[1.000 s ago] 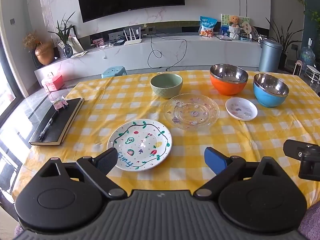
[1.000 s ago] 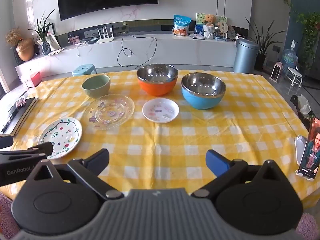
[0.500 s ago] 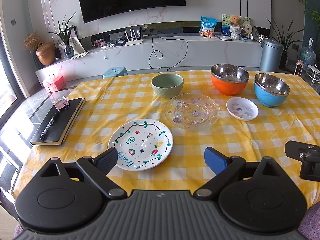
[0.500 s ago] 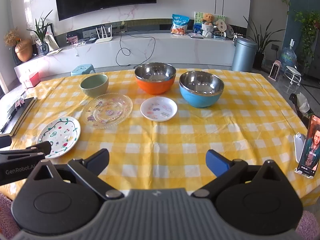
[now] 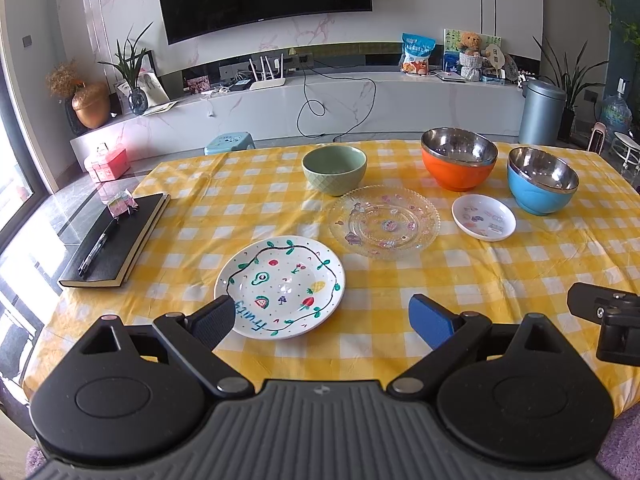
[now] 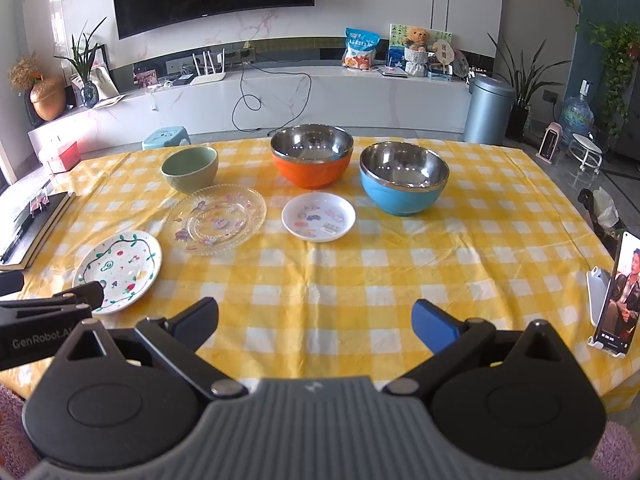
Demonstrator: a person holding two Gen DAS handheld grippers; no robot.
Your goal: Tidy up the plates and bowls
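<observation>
My left claw (image 5: 322,316): released, empty, hovering at the near edge of the tabletop (image 5: 500,264), its left pad over the fruit-painted plate (image 5: 280,286). My right claw (image 6: 316,320): released, empty, over bare cloth. Far row, left to right: green bowl (image 6: 191,169), orange bowl (image 6: 312,160), blue bowl (image 6: 403,178). Nearer: glass plate (image 6: 217,219), small white dish (image 6: 318,216). Far left: black notebook (image 5: 116,240).
</observation>
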